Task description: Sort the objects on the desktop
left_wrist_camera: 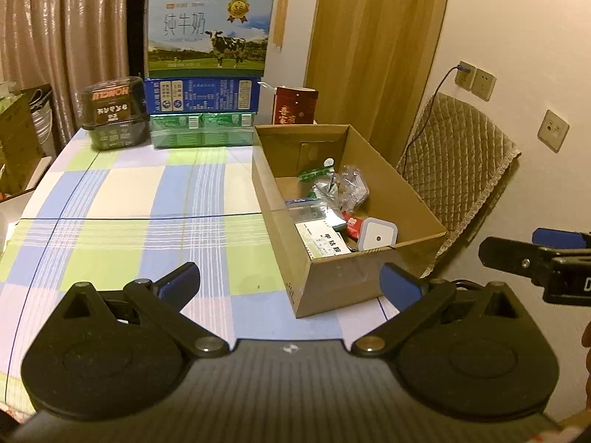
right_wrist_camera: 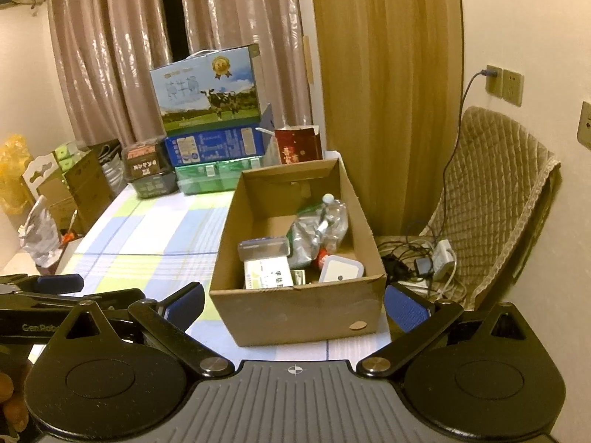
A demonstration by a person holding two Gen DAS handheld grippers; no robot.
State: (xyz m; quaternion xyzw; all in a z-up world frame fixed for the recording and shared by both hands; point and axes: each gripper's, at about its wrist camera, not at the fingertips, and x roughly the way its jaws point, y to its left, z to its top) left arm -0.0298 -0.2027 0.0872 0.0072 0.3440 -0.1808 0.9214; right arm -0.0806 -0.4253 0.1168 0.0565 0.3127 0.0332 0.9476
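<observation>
We hold our left gripper (left_wrist_camera: pixel 290 280) low over the checked blue, green and white tablecloth (left_wrist_camera: pixel 129 199), its black jaws with blue pads spread wide and gripping nothing. Its right fingertip (left_wrist_camera: pixel 400 286) sits just in front of the near corner of the open brown cardboard box (left_wrist_camera: pixel 332 284); the left fingertip (left_wrist_camera: pixel 181 278) hangs over bare cloth.

Our right gripper (right_wrist_camera: pixel 294 304) is level beside it, jaws likewise spread wide and empty, framing the near wall of the same box (right_wrist_camera: pixel 295 313). In the left wrist view the right gripper shows at the right edge as a black arm with a blue tip; in the right wrist view the left gripper enters from the lower left, fingertips of a hand just visible at the bottom corner.

Inside the box, ahead of both sets of jaws, lie the sorted desktop objects: a white square device with rounded corners (right_wrist_camera: pixel 341 268) in the near right corner, a white printed medicine carton (right_wrist_camera: pixel 267 273) next to it, a grey flat case (right_wrist_camera: pixel 263 248) behind that, a small red packet (left_wrist_camera: pixel 352 223), and crumpled clear plastic wrapping (right_wrist_camera: pixel 317 225) toward the far end.

Beyond, at the table's far edge, a cow-printed milk carton (left_wrist_camera: pixel 208 33) tops a blue carton (left_wrist_camera: pixel 202 94) and green packs (left_wrist_camera: pixel 202 131), with a dark snack tub (left_wrist_camera: pixel 112 112) to their left and a red gift box (left_wrist_camera: pixel 295 105) to their right. A quilted beige chair cover (right_wrist_camera: pixel 491 199) stands by the wall.
</observation>
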